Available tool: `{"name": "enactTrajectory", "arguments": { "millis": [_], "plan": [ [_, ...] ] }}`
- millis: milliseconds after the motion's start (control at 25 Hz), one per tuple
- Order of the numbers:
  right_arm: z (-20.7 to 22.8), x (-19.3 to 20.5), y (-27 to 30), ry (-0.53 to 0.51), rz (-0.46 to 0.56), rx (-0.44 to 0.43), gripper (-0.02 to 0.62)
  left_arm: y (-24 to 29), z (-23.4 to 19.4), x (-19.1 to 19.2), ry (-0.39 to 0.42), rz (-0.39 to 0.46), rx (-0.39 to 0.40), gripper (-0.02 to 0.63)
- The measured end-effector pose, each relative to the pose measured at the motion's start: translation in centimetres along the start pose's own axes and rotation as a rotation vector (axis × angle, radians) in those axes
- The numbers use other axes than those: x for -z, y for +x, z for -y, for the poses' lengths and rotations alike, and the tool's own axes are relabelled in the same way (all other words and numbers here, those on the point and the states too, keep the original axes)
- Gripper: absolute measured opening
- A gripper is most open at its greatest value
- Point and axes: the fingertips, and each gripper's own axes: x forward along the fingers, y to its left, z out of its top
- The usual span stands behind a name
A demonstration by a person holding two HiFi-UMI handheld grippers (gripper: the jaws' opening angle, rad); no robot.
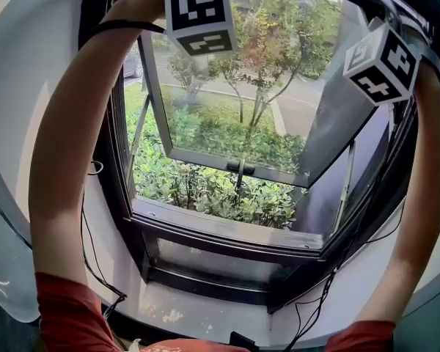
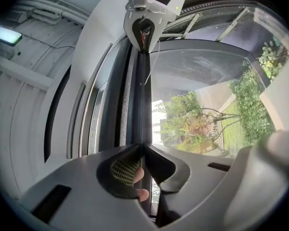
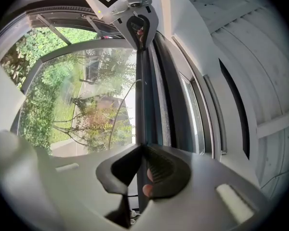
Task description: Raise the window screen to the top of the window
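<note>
Both left gripper (image 2: 143,146) and right gripper (image 3: 143,146) fingers clamped on screen bar (image 2: 143,90), open window (image 1: 205,160).

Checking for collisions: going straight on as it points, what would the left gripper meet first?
Probably the right gripper, clamped at the far end of the dark bar that the left gripper holds and points along; depth is unclear.

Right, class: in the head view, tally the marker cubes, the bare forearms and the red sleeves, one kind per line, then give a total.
Marker cubes: 2
Forearms: 2
Red sleeves: 2
Total: 6
</note>
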Motion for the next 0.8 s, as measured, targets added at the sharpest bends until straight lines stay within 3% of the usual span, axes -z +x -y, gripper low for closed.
{"name": "enactTrajectory", "arguments": {
  "millis": [800],
  "plan": [
    [3.5,-0.2,2.6,0.005,-0.016,0.068,0.048,2.6,-3.3,0.0,-0.002,-0.063,-0.025,0.040]
  ]
}}
